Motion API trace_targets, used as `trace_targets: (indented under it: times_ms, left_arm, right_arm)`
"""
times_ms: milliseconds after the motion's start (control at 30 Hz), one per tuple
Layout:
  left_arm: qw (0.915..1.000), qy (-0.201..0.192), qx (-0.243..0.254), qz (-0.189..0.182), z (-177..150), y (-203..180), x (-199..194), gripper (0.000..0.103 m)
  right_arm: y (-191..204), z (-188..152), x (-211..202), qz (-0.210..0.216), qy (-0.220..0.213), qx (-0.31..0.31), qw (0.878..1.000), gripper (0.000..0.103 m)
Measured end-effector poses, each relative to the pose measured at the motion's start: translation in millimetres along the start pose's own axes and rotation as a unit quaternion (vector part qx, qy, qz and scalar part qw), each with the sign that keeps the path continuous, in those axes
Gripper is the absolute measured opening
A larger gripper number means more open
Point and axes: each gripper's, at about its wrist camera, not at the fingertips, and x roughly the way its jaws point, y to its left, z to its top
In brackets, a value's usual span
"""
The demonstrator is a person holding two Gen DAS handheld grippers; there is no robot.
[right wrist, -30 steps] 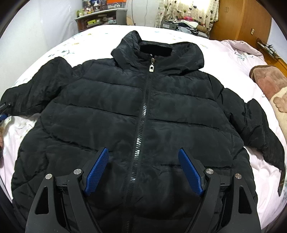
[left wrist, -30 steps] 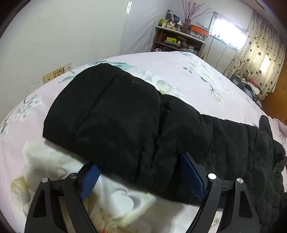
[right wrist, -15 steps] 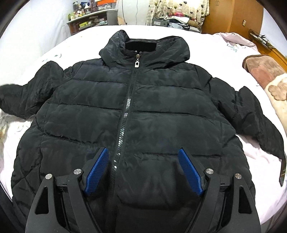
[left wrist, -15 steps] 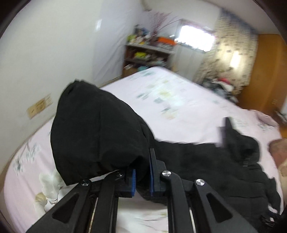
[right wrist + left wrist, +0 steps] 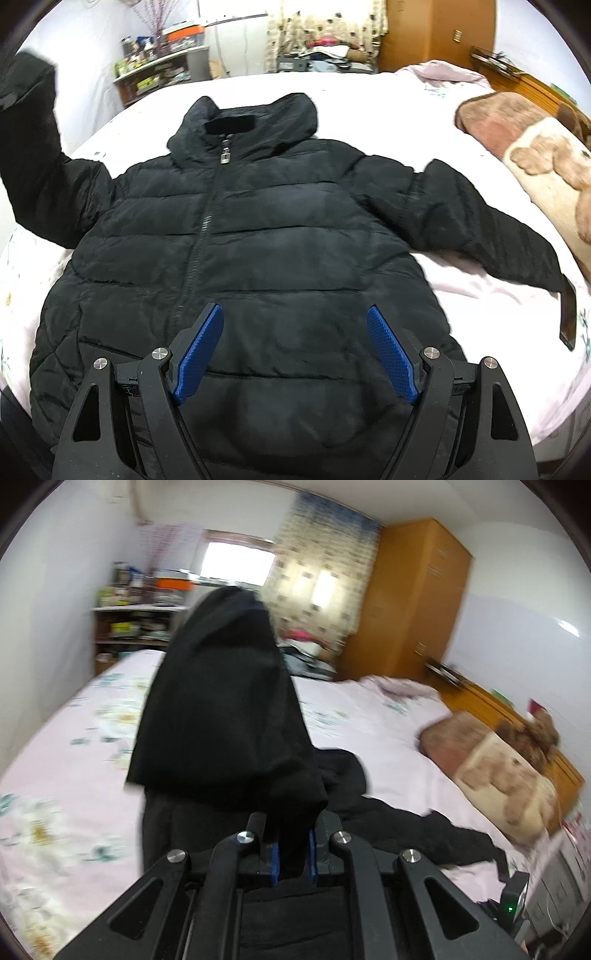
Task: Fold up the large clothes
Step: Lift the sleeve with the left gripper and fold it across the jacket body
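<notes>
The left wrist view is coming through smeared, so the shelf (image 5: 136, 616) and wardrobe (image 5: 413, 602) at the far end are showing only as soft shapes, and the raised sleeve (image 5: 221, 709) is blocking the middle of it. Your left hand-held gripper (image 5: 291, 853) is pinching that sleeve's cuff, its blue pads nearly together with black fabric between them, and the sleeve is standing up above the bed (image 5: 66, 760). In the right wrist view the one black puffer jacket (image 5: 280, 236) is lying face up on the bed, zipped, collar at the far end. Its left sleeve is cut off by the frame's left edge; the other sleeve (image 5: 495, 229) is stretching flat to the right. Your right hand-held gripper (image 5: 295, 354) is hovering wide apart above the near hem, gripping nothing. Two brown pillows (image 5: 517, 147) are sitting at the right.
</notes>
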Motion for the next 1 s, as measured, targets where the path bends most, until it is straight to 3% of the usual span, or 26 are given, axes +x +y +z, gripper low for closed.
trace_targets:
  times_ms: [233, 433, 533, 667, 767, 867, 1000]
  left_arm:
    - [0.9933, 0.068, 0.022, -0.091, -37.6, -64.9, 62.3, 0.011]
    - [0.9843, 0.133, 0.022, -0.114, -73.9, -92.0, 116.8, 0.016]
    - [0.9775, 0.163, 0.016, -0.132, -86.5, -101.2, 135.1, 0.04]
    - [0.9726, 0.168, 0.012, -0.16, -87.7, -109.4, 132.2, 0.068]
    - [0.972, 0.154, 0.017, -0.177, -77.7, -100.7, 114.5, 0.072]
    - [0.9822, 0.116, 0.043, -0.142, -69.3, -83.1, 98.8, 0.072]
    - [0.994, 0.088, 0.064, -0.012, -61.6, -19.2, 97.8, 0.072]
  right_arm:
    - [-32.2, -5.2, -6.2, -0.015, -0.005, 0.023, 1.0, 0.08]
    - [-52.4, -9.5, 5.2, -0.016, 0.004, 0.041, 0.999, 0.08]
    - [-58.7, -10.1, 12.6, -0.016, 0.01, 0.048, 0.999, 0.08]
    - [-63.3, -5.4, 17.2, -0.011, 0.007, 0.057, 0.998, 0.08]
    - [-60.9, 5.9, 16.0, -0.001, -0.007, 0.061, 0.998, 0.08]
    - [-50.2, 26.2, 16.7, 0.013, -0.028, 0.058, 0.998, 0.08]
    - [-26.2, 52.7, 41.1, 0.029, -0.024, 0.035, 0.999, 0.08]
